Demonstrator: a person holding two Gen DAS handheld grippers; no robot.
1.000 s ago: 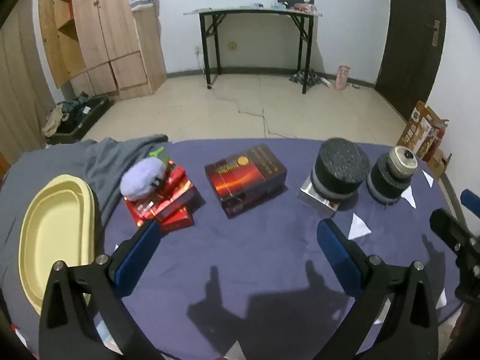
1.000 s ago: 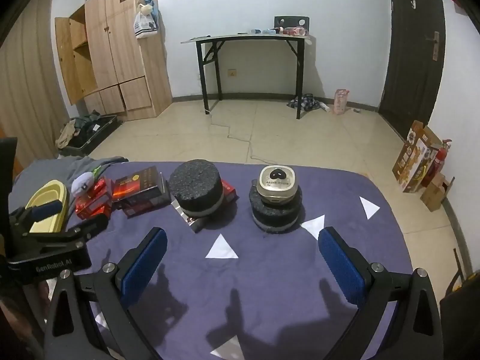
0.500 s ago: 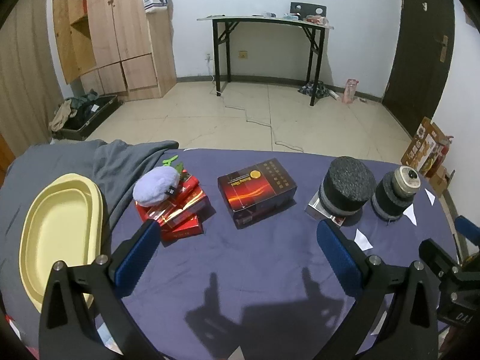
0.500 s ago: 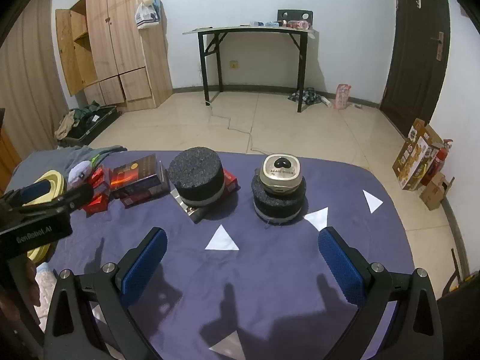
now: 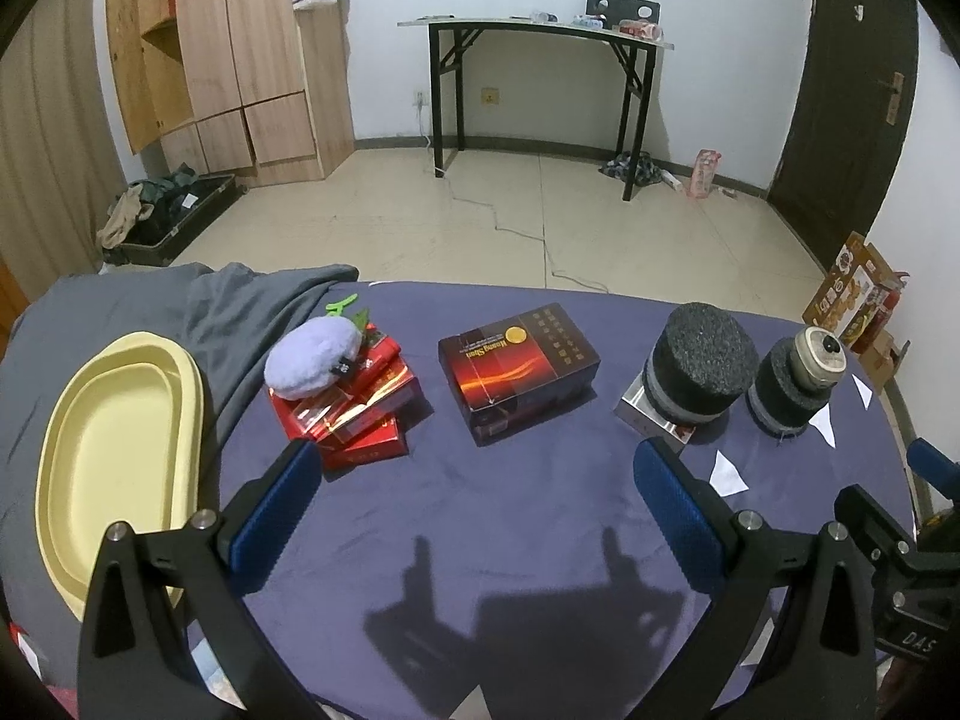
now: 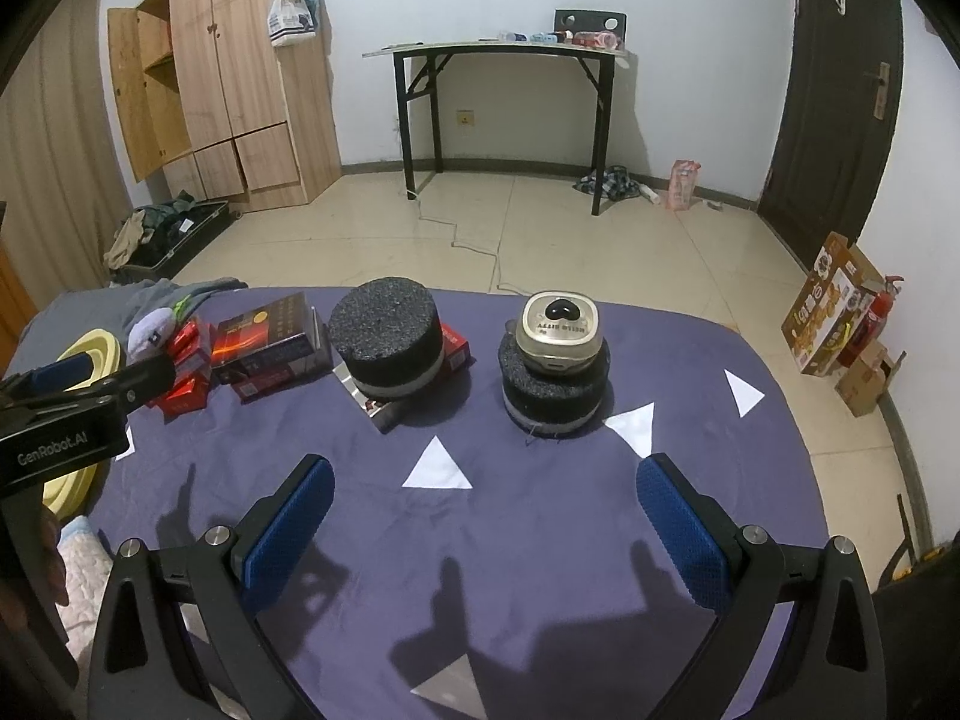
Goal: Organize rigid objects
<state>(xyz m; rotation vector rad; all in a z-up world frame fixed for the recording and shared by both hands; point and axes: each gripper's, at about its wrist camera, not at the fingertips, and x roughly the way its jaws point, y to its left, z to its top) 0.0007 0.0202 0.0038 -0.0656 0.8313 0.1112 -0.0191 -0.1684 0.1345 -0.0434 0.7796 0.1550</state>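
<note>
On the purple table (image 5: 510,540) lie a dark red box (image 5: 519,372), a stack of red boxes (image 5: 354,414) with a lilac plush (image 5: 315,354) on top, a black foam cylinder (image 5: 699,366) on a small box, and a second foam ring (image 5: 786,396) with a beige device (image 5: 819,354) on it. My left gripper (image 5: 474,492) is open and empty, hovering near the front edge. My right gripper (image 6: 486,510) is open and empty, in front of the foam cylinder (image 6: 387,336) and the beige device (image 6: 558,324).
A yellow oval tray (image 5: 114,450) lies on a grey cloth (image 5: 150,312) at the left. White paper triangles (image 6: 438,468) lie on the table. The left gripper's body (image 6: 66,420) shows at the left of the right wrist view. Beyond are a tiled floor, a wardrobe and a black desk.
Both grippers have pulled back and risen a little, so the objects look farther away. Nothing on the table has moved. Both stay open.
</note>
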